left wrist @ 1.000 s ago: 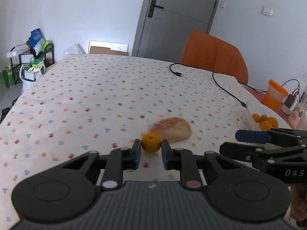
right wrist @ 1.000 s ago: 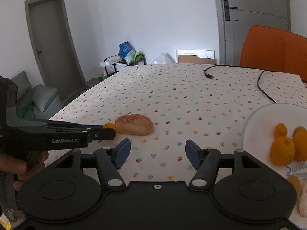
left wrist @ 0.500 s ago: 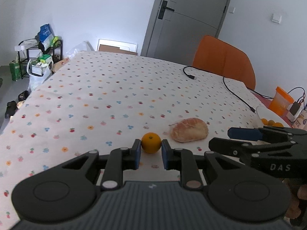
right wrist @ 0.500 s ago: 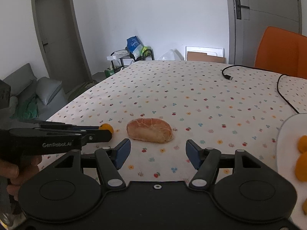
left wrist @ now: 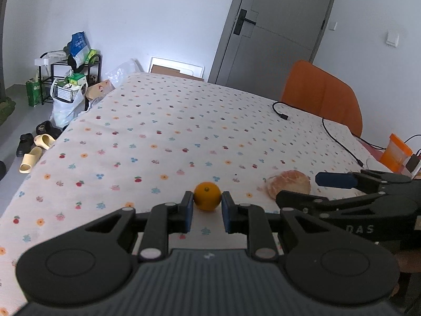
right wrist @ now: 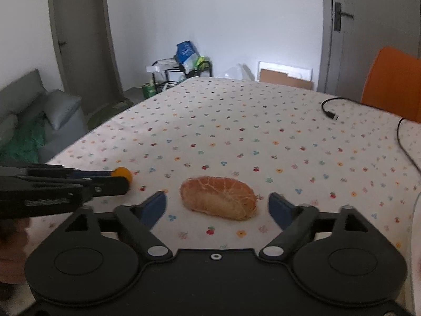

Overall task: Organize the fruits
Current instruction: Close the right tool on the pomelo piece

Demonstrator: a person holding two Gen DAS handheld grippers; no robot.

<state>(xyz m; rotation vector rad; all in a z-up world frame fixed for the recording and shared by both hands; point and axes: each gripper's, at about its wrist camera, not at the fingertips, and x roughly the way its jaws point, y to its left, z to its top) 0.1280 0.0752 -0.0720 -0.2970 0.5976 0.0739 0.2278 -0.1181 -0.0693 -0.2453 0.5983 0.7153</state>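
My left gripper (left wrist: 207, 203) is shut on a small orange (left wrist: 207, 195), held just above the flowered tablecloth (left wrist: 171, 131). The orange also shows in the right wrist view (right wrist: 121, 173) at the tip of the left gripper. A peeled pale-orange fruit (right wrist: 218, 197) lies on the cloth. My right gripper (right wrist: 218, 206) is open and empty, its jaws standing wide on either side of the peeled fruit, close in front of it. In the left wrist view the peeled fruit (left wrist: 288, 184) lies right of the orange, partly behind the right gripper (left wrist: 302, 188).
A black cable (right wrist: 331, 113) runs across the far right of the table. An orange chair (left wrist: 321, 94) stands behind it. An orange cup (left wrist: 396, 152) stands at the right edge. The white plate's rim (right wrist: 417, 226) shows at the right. Shoes and bags lie on the floor at left.
Both grippers have swung left. The right gripper has closed in on the peeled fruit, and the plate of oranges has slid out of view. The left gripper keeps the orange.
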